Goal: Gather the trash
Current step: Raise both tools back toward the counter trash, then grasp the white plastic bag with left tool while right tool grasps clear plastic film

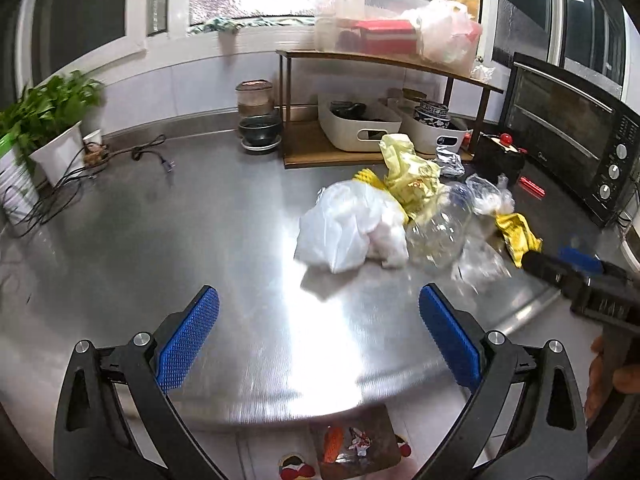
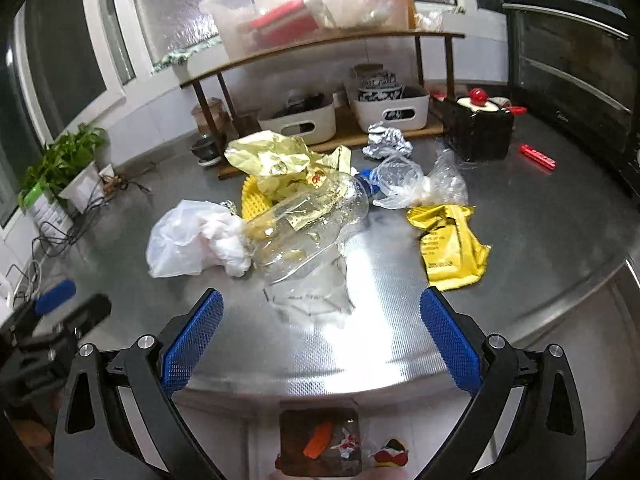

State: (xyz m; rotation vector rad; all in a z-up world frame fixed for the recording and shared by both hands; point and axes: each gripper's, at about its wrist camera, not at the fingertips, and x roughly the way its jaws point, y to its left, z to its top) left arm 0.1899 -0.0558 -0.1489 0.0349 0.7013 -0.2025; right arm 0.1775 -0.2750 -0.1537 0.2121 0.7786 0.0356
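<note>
Trash lies heaped on the steel counter (image 2: pixel 540 208): a white plastic bag (image 2: pixel 192 240), a clear plastic bottle (image 2: pixel 312 220) on its side, a crumpled pale yellow bag (image 2: pixel 280 164), a yellow snack packet (image 2: pixel 452 248), clear film (image 2: pixel 416 184) and a foil ball (image 2: pixel 386 142). My right gripper (image 2: pixel 320 312) is open and empty, just in front of the bottle. My left gripper (image 1: pixel 318 312) is open and empty, near the white bag (image 1: pixel 344 232), with the bottle (image 1: pixel 440 236) to its right.
A wooden shelf (image 2: pixel 320 46) with white bins (image 2: pixel 390 110) stands behind the heap. A black oven (image 1: pixel 568 140) is at the right, a black box (image 2: pixel 478 128) beside it. A potted plant (image 1: pixel 48 136) and cables (image 1: pixel 60 196) are at the left. A dark bin (image 2: pixel 320 444) with scraps sits below the counter edge.
</note>
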